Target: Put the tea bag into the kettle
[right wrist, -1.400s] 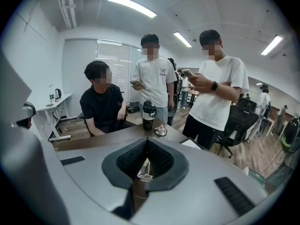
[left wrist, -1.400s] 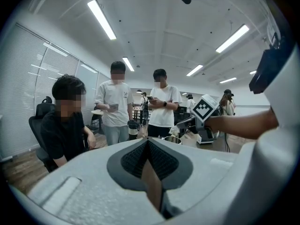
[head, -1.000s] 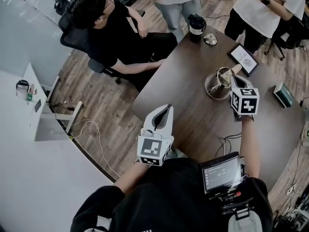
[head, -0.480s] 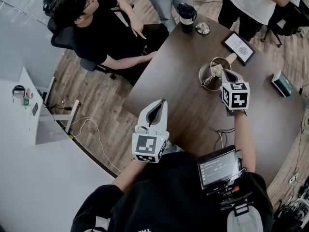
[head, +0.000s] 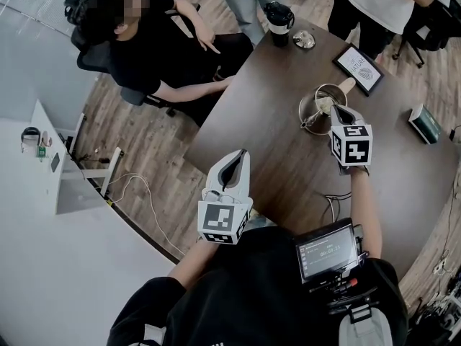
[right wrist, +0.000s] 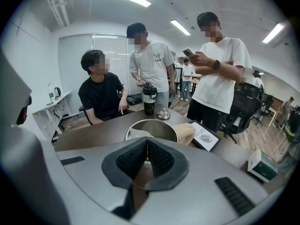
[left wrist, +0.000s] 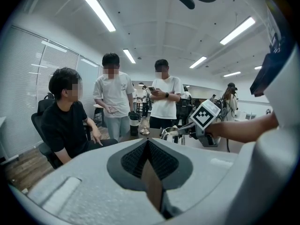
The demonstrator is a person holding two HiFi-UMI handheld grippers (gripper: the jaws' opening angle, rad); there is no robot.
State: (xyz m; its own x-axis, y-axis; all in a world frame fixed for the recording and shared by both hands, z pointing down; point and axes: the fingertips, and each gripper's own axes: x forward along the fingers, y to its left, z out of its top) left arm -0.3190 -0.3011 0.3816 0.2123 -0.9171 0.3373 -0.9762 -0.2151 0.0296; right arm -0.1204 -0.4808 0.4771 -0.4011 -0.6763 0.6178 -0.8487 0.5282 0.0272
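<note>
The steel kettle (head: 315, 114) stands open-topped on the dark table (head: 274, 121), its pale wooden handle (head: 346, 86) pointing away from me. My right gripper (head: 337, 109) hovers at the kettle's near rim, shut, with a thin string pinched between its pads. The pale tea bag (right wrist: 136, 133) hangs from it at the kettle's mouth (right wrist: 152, 129), just over the rim; in the head view the tea bag (head: 325, 104) shows inside the opening. My left gripper (head: 229, 166) is shut and empty above the table's near left edge, far from the kettle (left wrist: 171, 134).
A black tumbler (head: 278, 16) and the kettle's lid (head: 302, 41) sit at the table's far end. A framed card (head: 358, 69) lies beyond the kettle and a green box (head: 421, 124) at the right. One person sits and others stand past the far edge.
The head view has shifted a little. The right gripper stays shut at the kettle's rim with the tea bag, and the left gripper holds its place.
</note>
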